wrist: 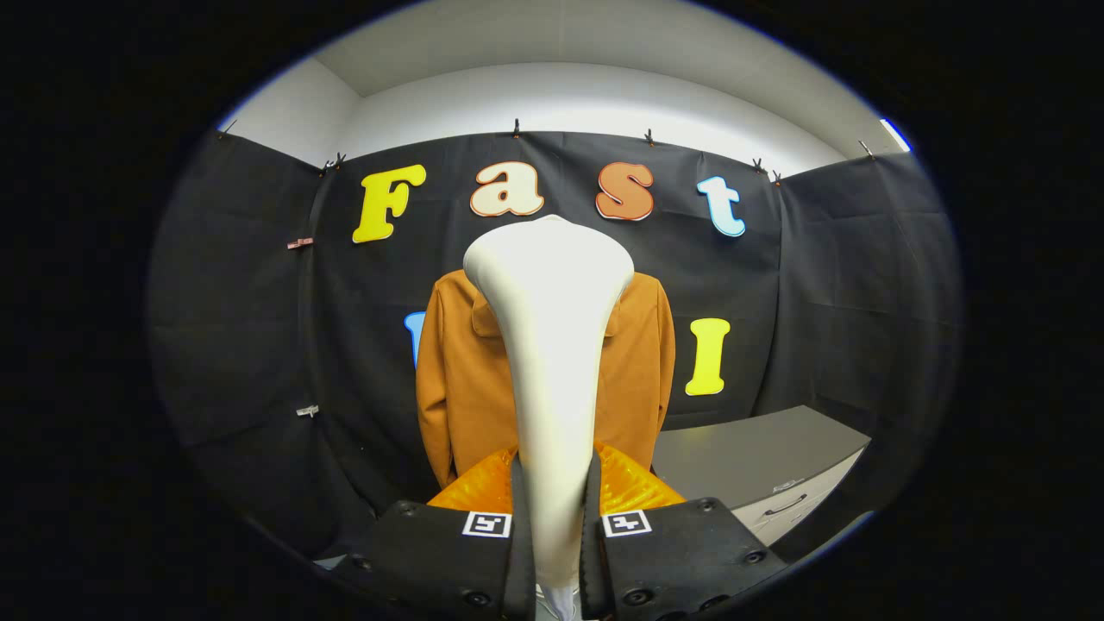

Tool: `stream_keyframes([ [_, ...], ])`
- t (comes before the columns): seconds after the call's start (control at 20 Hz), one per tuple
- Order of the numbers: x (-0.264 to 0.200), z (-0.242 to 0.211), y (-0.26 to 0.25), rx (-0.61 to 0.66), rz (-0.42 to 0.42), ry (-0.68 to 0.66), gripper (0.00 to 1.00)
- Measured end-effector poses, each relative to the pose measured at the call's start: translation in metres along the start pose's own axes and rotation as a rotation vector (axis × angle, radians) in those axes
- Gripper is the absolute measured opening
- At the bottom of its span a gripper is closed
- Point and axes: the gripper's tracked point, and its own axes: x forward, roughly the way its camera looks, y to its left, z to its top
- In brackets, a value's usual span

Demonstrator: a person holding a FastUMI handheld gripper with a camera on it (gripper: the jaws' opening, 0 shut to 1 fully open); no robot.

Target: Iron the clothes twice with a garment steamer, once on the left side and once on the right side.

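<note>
Gripper (pixel 555 500) clamping steamer (pixel 549 345) — jacket (pixel 457 371) beyond

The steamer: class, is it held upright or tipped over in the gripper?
Upright. The steamer rises straight between the gripper fingers, which press its handle from both sides, its wide head on top before the coat.

The steamer (pixel 552 345) clamped between the gripper's (pixel 555 509) fingers is smooth, glossy plastic. Beyond it, the jacket (pixel 453 379) is matt cloth. The cabinet (pixel 759 457) beside it looks smooth and matt.
</note>
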Motion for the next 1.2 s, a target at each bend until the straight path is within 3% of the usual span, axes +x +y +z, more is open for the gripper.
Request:
stream_keyframes([
  [0.55,-0.008,0.012,-0.003,0.014,-0.002,-0.03,0.24],
  [1.2,-0.009,-0.008,0.011,0.004,0.017,-0.025,0.24],
])
